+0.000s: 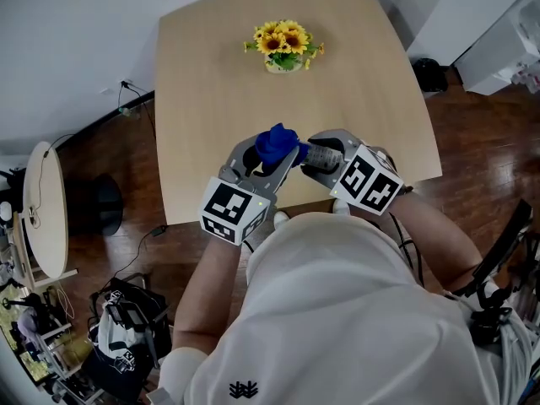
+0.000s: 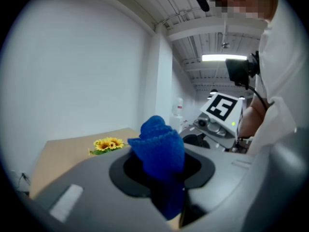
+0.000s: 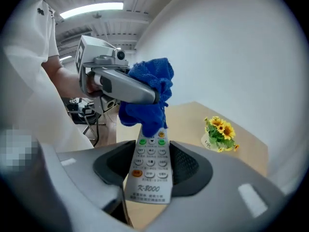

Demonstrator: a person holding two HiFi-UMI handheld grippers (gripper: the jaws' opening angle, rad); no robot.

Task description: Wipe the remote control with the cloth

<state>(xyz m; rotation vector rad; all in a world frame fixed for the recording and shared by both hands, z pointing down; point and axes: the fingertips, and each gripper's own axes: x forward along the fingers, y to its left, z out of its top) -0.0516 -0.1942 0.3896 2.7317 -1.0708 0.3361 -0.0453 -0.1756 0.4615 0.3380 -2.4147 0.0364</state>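
- A round wooden side table stands on the dark floor at 9 o'clock from the grippers, well apart from the main table.
- The light wooden table fills the upper middle of the head view; both grippers hang over its near edge.
- The left gripper reaches in from 7 o'clock, its marker cube at the rear. Its 2 jaws are pressed on a blue cloth, which bunches up out of them in a ruffled wad.
- In the left gripper view the cloth fills the gap between the jaws, with its lower folds hanging down in shadow.
- The cloth meets the remote control at 3 o'clock from the left gripper, between the 2 grippers.
- In the right gripper view the cloth drapes over the far end of the remote control, at 12 o'clock, and hides its top rows of buttons.
- The remote control is pale grey, button face up, with green, white and 1 orange button showing.
- The right gripper comes in from 4 o'clock and pinches the remote control by its near end, 1 jaw on each long edge.
- A small pot of sunflowers stands at 12 o'clock from the grippers, near the table's far edge and well apart from them.
- The person's white shirt fills the view at 6 o'clock.
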